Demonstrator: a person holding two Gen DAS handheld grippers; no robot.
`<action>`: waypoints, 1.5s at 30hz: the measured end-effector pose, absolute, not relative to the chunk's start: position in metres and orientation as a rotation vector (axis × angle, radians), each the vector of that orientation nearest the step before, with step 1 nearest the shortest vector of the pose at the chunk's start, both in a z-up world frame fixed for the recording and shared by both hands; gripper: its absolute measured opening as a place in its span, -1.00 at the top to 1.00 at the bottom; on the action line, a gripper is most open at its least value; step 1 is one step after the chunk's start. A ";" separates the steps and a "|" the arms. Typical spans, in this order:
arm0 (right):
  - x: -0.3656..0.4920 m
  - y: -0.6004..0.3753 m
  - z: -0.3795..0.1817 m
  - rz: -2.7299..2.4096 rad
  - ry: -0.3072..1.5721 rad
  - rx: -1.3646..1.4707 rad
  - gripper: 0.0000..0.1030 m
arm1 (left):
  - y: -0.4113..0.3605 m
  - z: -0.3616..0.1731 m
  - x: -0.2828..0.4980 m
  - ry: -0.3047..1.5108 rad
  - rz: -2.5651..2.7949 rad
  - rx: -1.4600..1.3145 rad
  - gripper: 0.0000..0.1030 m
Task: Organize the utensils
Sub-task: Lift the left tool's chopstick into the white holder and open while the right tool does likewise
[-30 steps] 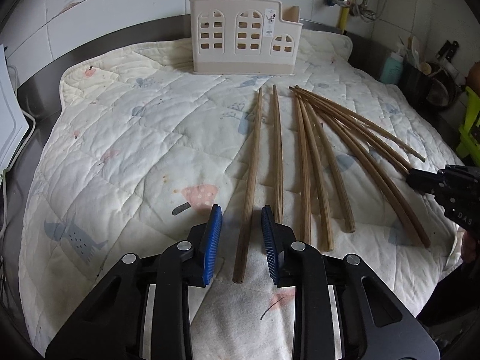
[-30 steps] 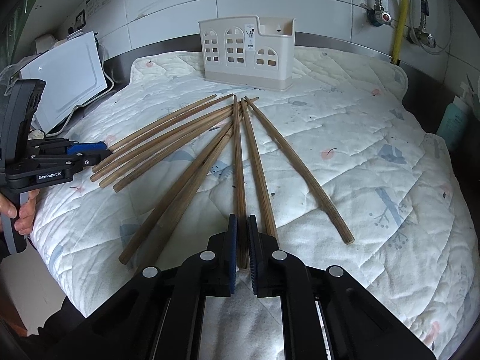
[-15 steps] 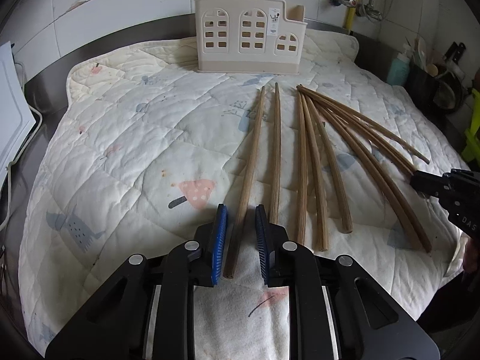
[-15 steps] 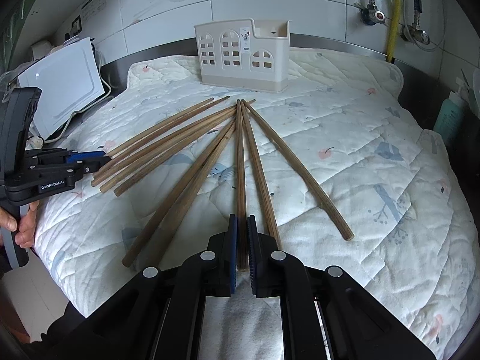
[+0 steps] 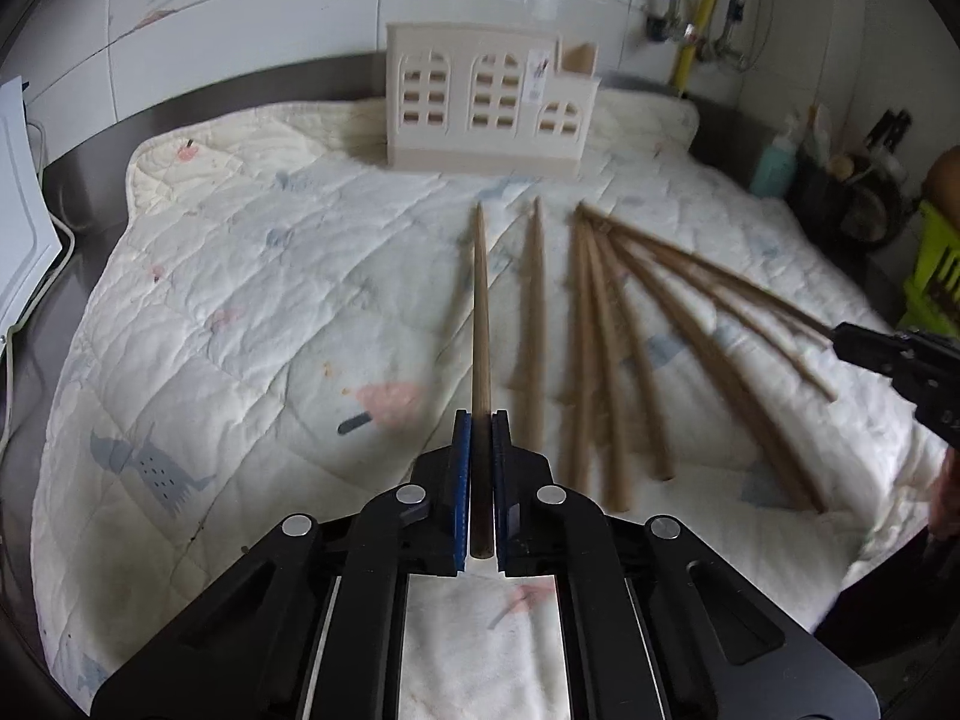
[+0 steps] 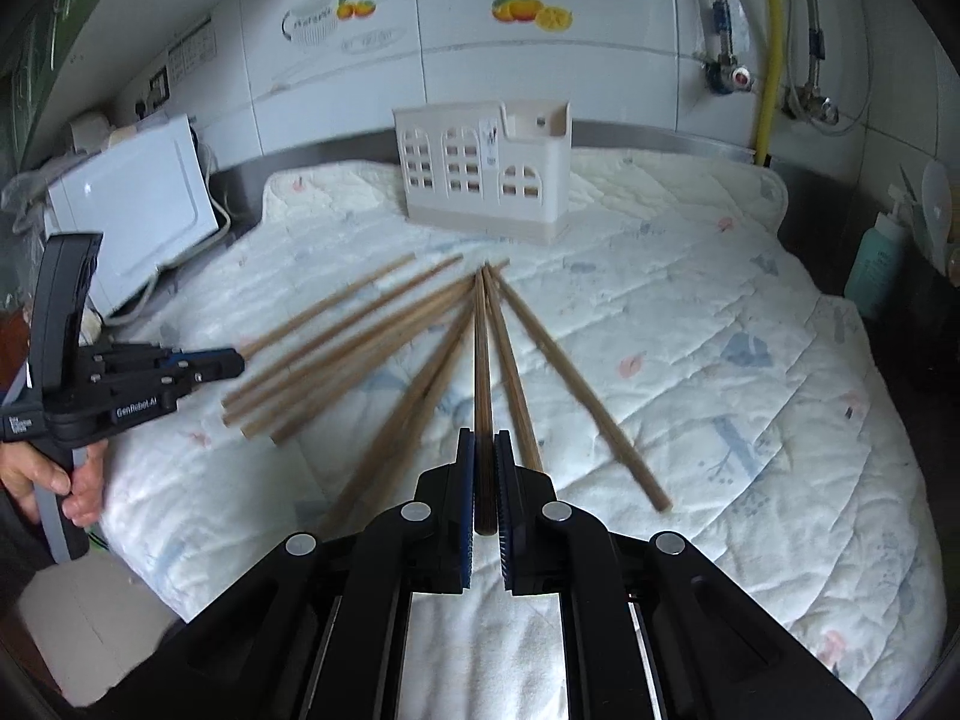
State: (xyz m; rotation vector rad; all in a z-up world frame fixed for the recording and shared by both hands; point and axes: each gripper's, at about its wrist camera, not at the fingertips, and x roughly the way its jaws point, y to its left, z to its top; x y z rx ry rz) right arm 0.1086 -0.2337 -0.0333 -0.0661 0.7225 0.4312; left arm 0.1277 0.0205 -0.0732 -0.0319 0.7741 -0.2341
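Several long wooden chopsticks (image 5: 600,348) lie fanned on a white quilted mat (image 5: 240,330). My left gripper (image 5: 480,420) is shut on the thick end of one chopstick (image 5: 480,300), lifted off the mat and pointing toward the cream utensil holder (image 5: 486,108) at the back. My right gripper (image 6: 485,438) is shut on another chopstick (image 6: 482,354), lifted and pointing toward the holder (image 6: 486,174). Each gripper shows in the other's view: the right (image 5: 900,354), the left (image 6: 198,363).
A white appliance (image 6: 132,210) stands left of the mat. A teal bottle (image 6: 879,264) and dark containers (image 5: 852,204) sit at the right. Pipes and a yellow hose (image 6: 771,42) run down the tiled wall behind.
My left gripper closed on the leftmost chopstick and lifted it off the mat. My right gripper, shut on its chopstick throughout, has raised it.
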 end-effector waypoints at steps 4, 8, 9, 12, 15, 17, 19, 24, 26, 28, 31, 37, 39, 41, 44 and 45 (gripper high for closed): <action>0.108 -0.234 -0.012 0.435 0.674 -0.059 0.88 | 0.016 -0.059 0.122 0.734 -0.261 -0.040 0.91; 0.112 -0.235 0.016 0.447 0.617 -0.058 0.88 | 0.017 -0.044 0.118 0.683 -0.282 -0.063 0.91; 0.114 -0.234 0.021 0.452 0.609 -0.056 0.88 | 0.017 -0.039 0.118 0.669 -0.288 -0.070 0.91; 0.121 -0.232 0.041 0.470 0.579 -0.061 0.88 | 0.017 -0.030 0.122 0.654 -0.288 -0.065 0.91; 0.131 -0.229 0.056 0.494 0.570 -0.070 0.88 | 0.020 -0.023 0.129 0.656 -0.294 -0.067 0.91; 0.139 -0.225 0.069 0.508 0.560 -0.088 0.88 | 0.021 -0.016 0.135 0.646 -0.296 -0.060 0.91; 0.145 -0.222 0.079 0.519 0.550 -0.100 0.88 | 0.023 -0.008 0.139 0.635 -0.303 -0.069 0.91; 0.168 -0.215 0.111 0.543 0.532 -0.132 0.88 | 0.023 0.009 0.151 0.610 -0.301 -0.053 0.91; 0.183 -0.213 0.126 0.538 0.523 -0.141 0.88 | 0.022 0.015 0.159 0.610 -0.304 -0.043 0.91; 0.196 -0.214 0.141 0.521 0.510 -0.148 0.88 | 0.024 0.021 0.167 0.610 -0.307 -0.049 0.91; 0.220 -0.211 0.161 0.491 0.504 -0.166 0.88 | 0.027 0.033 0.180 0.598 -0.314 -0.052 0.91; 0.267 -0.206 0.188 0.452 0.518 -0.186 0.88 | 0.026 0.062 0.207 0.571 -0.313 -0.020 0.91; 0.282 -0.202 0.190 0.452 0.546 -0.181 0.88 | 0.027 0.074 0.217 0.560 -0.314 -0.024 0.91; 0.299 -0.197 0.184 0.454 0.602 -0.186 0.88 | 0.027 0.086 0.223 0.541 -0.313 -0.021 0.91; 0.318 -0.190 0.172 0.448 0.664 -0.206 0.88 | 0.028 0.110 0.230 0.495 -0.303 -0.008 0.91; 0.322 -0.188 0.168 0.447 0.679 -0.209 0.88 | 0.028 0.121 0.233 0.473 -0.298 -0.002 0.91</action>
